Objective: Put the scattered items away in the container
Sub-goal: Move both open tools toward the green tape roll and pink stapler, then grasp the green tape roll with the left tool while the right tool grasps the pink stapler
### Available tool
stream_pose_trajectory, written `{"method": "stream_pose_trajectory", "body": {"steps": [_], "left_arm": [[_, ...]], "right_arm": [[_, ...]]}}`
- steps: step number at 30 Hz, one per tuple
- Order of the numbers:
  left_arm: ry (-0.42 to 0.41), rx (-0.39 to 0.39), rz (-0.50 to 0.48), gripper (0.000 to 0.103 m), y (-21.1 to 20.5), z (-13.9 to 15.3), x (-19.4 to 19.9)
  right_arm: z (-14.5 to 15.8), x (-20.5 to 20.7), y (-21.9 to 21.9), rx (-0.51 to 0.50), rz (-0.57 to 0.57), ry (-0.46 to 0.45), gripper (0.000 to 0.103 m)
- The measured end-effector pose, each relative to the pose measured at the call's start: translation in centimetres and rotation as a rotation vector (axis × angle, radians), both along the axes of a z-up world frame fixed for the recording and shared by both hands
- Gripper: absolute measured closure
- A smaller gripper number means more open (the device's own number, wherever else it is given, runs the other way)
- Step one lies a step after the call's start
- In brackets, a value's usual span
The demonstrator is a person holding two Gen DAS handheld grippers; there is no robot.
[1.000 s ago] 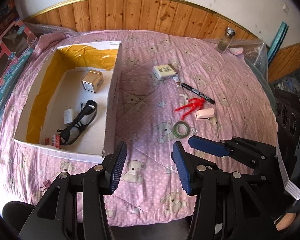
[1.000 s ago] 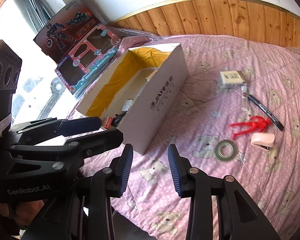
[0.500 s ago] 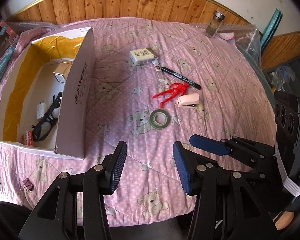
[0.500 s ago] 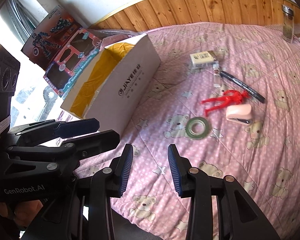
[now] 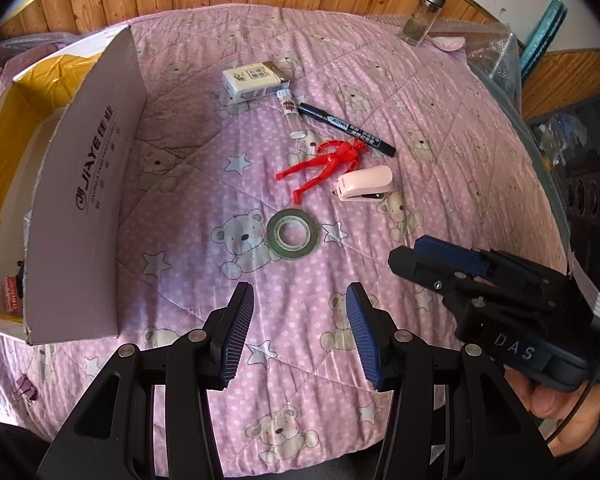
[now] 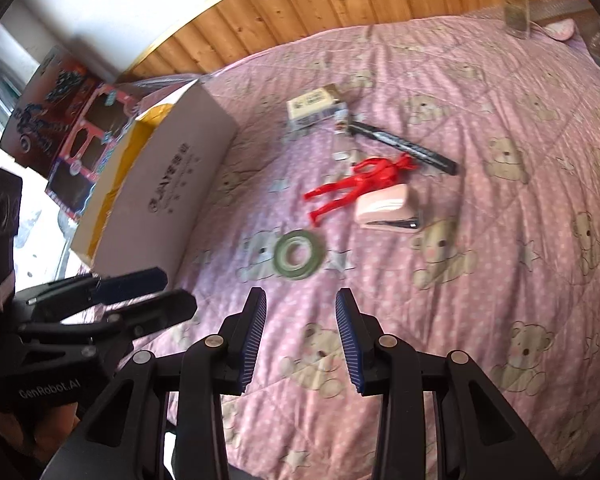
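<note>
My ribbed left gripper (image 5: 296, 332) and right gripper (image 6: 300, 332) gape empty below the centred flat green tape ring (image 5: 292, 233) on quilted bedding (image 5: 440, 184).

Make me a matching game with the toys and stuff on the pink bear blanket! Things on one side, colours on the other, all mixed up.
Things:
1. tape roll
2. toy figure
3. stapler
4. marker pen

Colours:
A. black
B. pale pink
C. green
D. red

Right pairs: 1-C, 2-D, 3-B, 4-A
</note>
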State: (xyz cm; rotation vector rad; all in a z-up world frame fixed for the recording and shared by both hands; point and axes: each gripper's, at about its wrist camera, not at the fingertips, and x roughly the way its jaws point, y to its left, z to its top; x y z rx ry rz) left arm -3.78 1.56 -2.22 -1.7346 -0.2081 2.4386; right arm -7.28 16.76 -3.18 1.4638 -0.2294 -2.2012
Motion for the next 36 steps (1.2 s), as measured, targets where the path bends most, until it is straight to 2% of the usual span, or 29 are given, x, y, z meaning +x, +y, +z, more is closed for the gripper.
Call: {"method": "stream_pose_trajectory", "body": {"steps": [8,14,19,22,24,26,27,28,29,30,33,35,36], "left_arm": [[-0.039,0.017,-0.021,0.052,0.8,-3.3,-2.8],[-0.06,0.031,-0.03,0.052,1.2,-5.6,-4.6],[-0.068,0.051,-0.027,0.052,1.2,-7.6,-5.6],[-0.02,0.05,-0.029,0.049,1.1,-7.7,-5.8],[0.007,0.036,-0.034,0.051,1.0,-7.7,-5.9],[0.022,0.038,-0.027,0.062,0.6,-7.7,-6.0],[0.028,0.04,-0.027,0.074,0.4,-7.6,-6.1],[0.027,0.049,-0.028,0.077,0.3,-7.6,-6.2],[0.025,0.059,-0.027,0.077,0.1,-7.7,-6.3],[0.028,0.063,-0.026,0.077,0.0,-7.7,-6.3],[0.04,0.061,-0.028,0.077,0.1,-7.7,-6.1],[0.043,0.069,-0.025,0.071,0.3,-7.7,-5.9],[0.044,0.078,-0.028,0.063,0.5,-7.7,-5.8]], "right_arm": [[-1.9,-3.1,1.2,0.042,-0.039,-0.024,0.064],[-3.4,-5.8,0.8,0.136,-0.019,-0.006,0.048],[-4.9,-8.0,0.0,0.204,0.047,0.008,0.044],[-6.1,-9.0,-1.0,0.263,0.119,0.031,0.044],[-6.7,-9.5,-1.4,0.274,0.16,0.049,0.044],[-7.0,-9.6,-1.9,0.28,0.186,0.058,0.047],[-6.9,-9.5,-2.1,0.286,0.198,0.068,0.051],[-6.9,-9.4,-2.3,0.288,0.208,0.07,0.057],[-6.9,-9.2,-2.4,0.282,0.218,0.066,0.072],[-6.8,-9.1,-2.5,0.272,0.226,0.062,0.079],[-6.8,-9.0,-2.5,0.255,0.229,0.06,0.08],[-6.8,-9.2,-2.3,0.223,0.227,0.048,0.079],[-6.9,-9.3,-2.2,0.212,0.223,0.044,0.078]]}}
